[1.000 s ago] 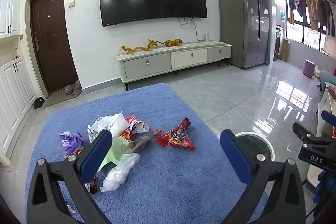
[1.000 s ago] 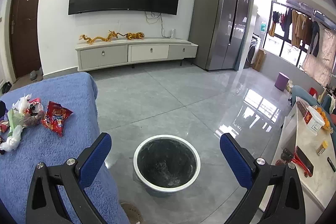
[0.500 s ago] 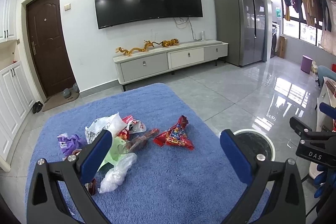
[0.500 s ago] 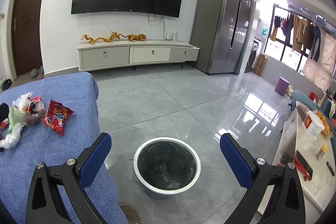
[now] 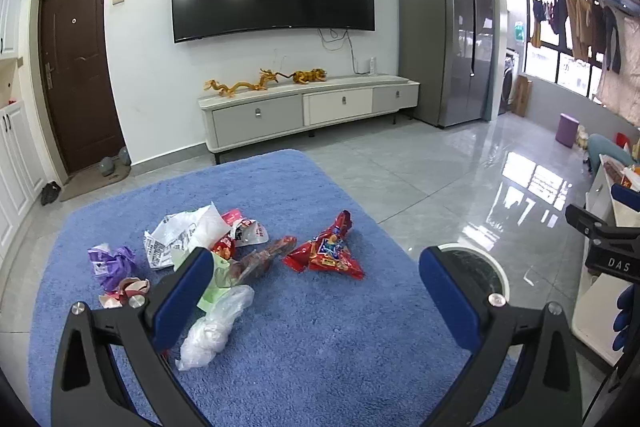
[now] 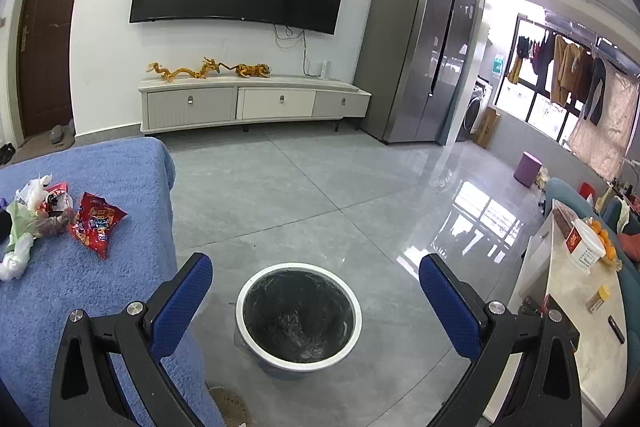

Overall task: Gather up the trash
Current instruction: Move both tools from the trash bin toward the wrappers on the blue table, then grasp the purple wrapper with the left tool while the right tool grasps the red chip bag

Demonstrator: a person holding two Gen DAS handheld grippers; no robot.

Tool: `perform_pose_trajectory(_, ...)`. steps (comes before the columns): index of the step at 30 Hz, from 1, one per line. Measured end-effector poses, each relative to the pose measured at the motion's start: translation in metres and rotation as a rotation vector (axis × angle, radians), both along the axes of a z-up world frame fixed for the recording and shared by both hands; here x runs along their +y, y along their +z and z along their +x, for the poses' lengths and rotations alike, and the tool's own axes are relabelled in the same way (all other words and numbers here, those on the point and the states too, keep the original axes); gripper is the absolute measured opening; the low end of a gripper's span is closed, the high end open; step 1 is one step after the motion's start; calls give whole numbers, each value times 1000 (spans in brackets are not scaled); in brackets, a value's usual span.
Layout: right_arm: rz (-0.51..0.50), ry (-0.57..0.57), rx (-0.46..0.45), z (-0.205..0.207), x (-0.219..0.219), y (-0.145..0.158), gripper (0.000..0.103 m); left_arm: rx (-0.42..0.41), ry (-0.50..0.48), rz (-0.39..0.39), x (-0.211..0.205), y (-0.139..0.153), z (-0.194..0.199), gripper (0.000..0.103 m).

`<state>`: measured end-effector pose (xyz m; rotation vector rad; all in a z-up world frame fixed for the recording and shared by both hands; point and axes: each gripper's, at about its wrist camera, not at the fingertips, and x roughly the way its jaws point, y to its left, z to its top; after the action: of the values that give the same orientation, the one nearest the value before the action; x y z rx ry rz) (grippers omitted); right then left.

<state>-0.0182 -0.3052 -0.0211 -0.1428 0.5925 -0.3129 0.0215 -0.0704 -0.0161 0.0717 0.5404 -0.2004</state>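
Trash lies in a loose heap on the blue-towelled table [image 5: 320, 339]: a red snack bag [image 5: 326, 253], a brown wrapper [image 5: 260, 261], a clear plastic bag [image 5: 214, 329], white crumpled packaging [image 5: 180, 233] and a purple wrapper [image 5: 112, 263]. My left gripper [image 5: 316, 291] hovers open above the table, just short of the heap, holding nothing. My right gripper [image 6: 316, 291] is open and empty above the white-rimmed bin [image 6: 298, 317] lined with a black bag, on the floor right of the table. The red snack bag [image 6: 96, 223] shows at the right wrist view's left.
A grey tiled floor [image 6: 320, 195] stretches to a TV cabinet [image 6: 252, 103] under a wall TV. A fridge [image 6: 420, 55] stands at the right. A white counter [image 6: 580, 307] with boxes and small items runs along the right edge. The other gripper [image 5: 608, 247] shows at the left view's right edge.
Both views have shifted slightly; the left gripper has drawn a little nearer to the trash heap. Both stay open and empty, and the trash has not moved.
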Motion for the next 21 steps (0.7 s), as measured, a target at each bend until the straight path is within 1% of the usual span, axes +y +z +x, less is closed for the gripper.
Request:
perform_pose_trajectory(2, -4, 10, 9, 0, 4, 1, 103, 2, -1, -14, 6, -1, 0, 103)
perform_pose_trajectory(4, 15, 36, 22, 2, 11, 1, 103, 5, 3, -28, 16, -2, -1, 103)
perform_pose_trajectory(8, 52, 96, 40, 5, 26, 3, 103, 3, 58, -44, 54, -6, -5, 103)
perform_pose_trajectory(10, 61, 124, 48, 9, 36, 3, 103, 7, 112, -50, 83, -12, -10, 103)
perform_pose_trajectory(12, 92, 161, 44, 14, 46, 4, 103, 16, 161, -49, 108, -18, -15, 103)
perform_pose_trajectory(15, 185, 242, 46, 26, 66, 2, 103, 59, 253, -50, 155, -37, -26, 103)
perform_pose_trajectory(18, 235, 315, 95, 43, 87, -8, 103, 109, 323, -68, 190, -55, -38, 103)
perform_pose_trajectory(21, 281, 387, 163, 66, 113, -24, 103, 146, 378, -69, 211, -70, -47, 103)
